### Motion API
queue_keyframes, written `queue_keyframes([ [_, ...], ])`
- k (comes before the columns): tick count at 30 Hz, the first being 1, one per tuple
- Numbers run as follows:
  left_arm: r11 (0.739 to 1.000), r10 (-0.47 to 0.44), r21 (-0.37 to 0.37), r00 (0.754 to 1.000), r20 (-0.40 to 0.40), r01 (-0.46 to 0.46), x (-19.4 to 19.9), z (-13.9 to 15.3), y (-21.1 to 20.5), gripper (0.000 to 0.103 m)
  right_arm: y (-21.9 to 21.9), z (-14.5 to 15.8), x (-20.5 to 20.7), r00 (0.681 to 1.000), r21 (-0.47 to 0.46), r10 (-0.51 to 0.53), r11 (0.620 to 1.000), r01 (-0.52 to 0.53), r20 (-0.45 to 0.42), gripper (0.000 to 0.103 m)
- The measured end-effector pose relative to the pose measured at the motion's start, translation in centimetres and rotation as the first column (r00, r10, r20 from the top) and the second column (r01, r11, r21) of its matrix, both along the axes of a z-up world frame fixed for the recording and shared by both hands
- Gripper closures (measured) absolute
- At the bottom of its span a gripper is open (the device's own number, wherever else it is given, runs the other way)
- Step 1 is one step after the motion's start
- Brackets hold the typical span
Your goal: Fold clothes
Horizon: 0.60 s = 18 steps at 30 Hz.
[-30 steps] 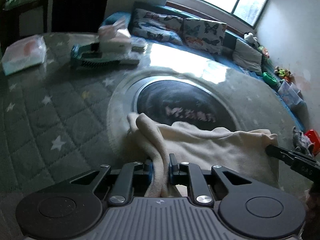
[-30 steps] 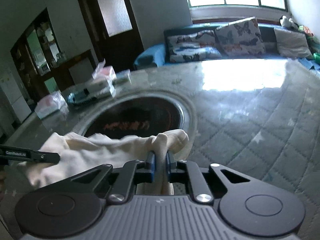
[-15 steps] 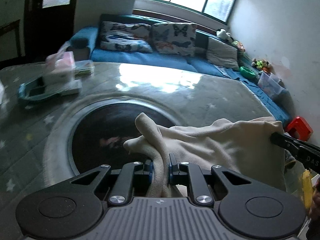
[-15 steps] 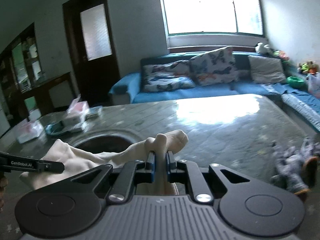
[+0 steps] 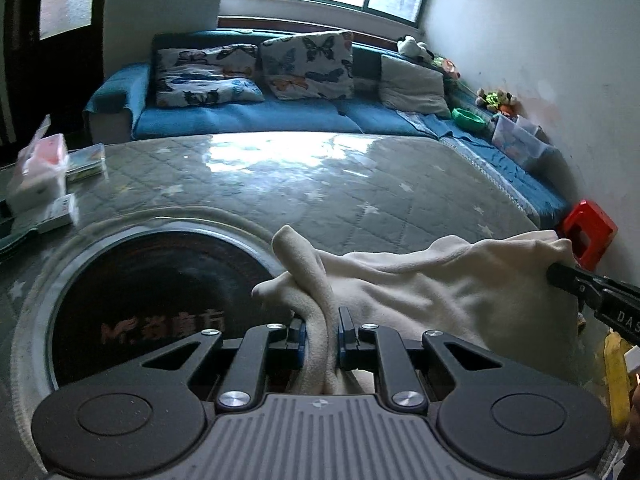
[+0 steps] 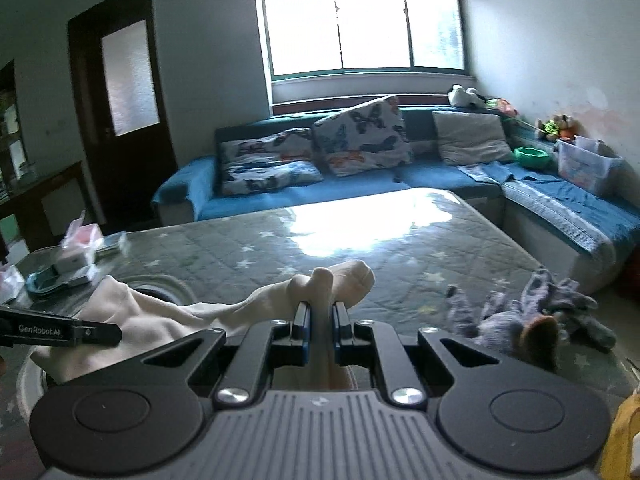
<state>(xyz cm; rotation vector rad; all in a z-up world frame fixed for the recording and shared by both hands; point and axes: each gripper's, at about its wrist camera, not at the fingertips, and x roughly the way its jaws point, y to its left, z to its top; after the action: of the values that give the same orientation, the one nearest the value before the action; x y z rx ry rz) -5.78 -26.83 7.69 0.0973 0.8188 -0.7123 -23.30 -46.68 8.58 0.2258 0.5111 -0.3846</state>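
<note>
Holding this cream fleece garment [image 5: 440, 280] up off the table [image 5: 360, 184] right now, stretched between my 2 grippers; left gripper [image 5: 322, 330] is pinched tight on a bunched fold of it, and right gripper [image 6: 320, 330] is pinched just as tight on the opposite end, with a little knob of cloth poking out past the pads [image 6: 301, 330]; so both sets of fingers are together, clamped on fabric, nothing loose.

How it handles, my guess: very light, totally floppy, a bit fluffy and thick; it sags in the middle between my hands, so zero stiffness to lean on; not slippery, the nap looks grippy against the pads, and nothing fragile about it; worst case is it bunches or a layer slides out of the pinch.

Where to grab: I've got wadded corners at the moment, which is fine for carrying but lousy for a neat fold; I'd say lay it flat on the quilted table first, clear of the dark round inset [image 5: 160, 292] and away from the grey plush toy [image 6: 532, 316], then re-pinch at a clean edge or seam, 1 single layer per gripper; can't tell from here which end is the hem or the shoulders, it's too scrunched.
</note>
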Motion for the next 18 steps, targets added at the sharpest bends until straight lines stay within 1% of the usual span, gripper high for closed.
queue_keyframes([
  [8, 0.999, -0.022, 0.035, 1.0, -0.003, 0.022, 0.4, -1.4, -2.4, 0.087, -1.7, -1.3, 0.2, 0.999, -0.01, -0.043, 0.999, 0.043, -0.028, 0.093],
  [18, 0.996, -0.035, 0.078, 0.999, -0.004, 0.036, 0.2, -2.9, -3.3, 0.087, -2.6, -3.3, 0.5, 0.995, 0.006, -0.076, 0.997, 0.076, -0.07, 0.093],
])
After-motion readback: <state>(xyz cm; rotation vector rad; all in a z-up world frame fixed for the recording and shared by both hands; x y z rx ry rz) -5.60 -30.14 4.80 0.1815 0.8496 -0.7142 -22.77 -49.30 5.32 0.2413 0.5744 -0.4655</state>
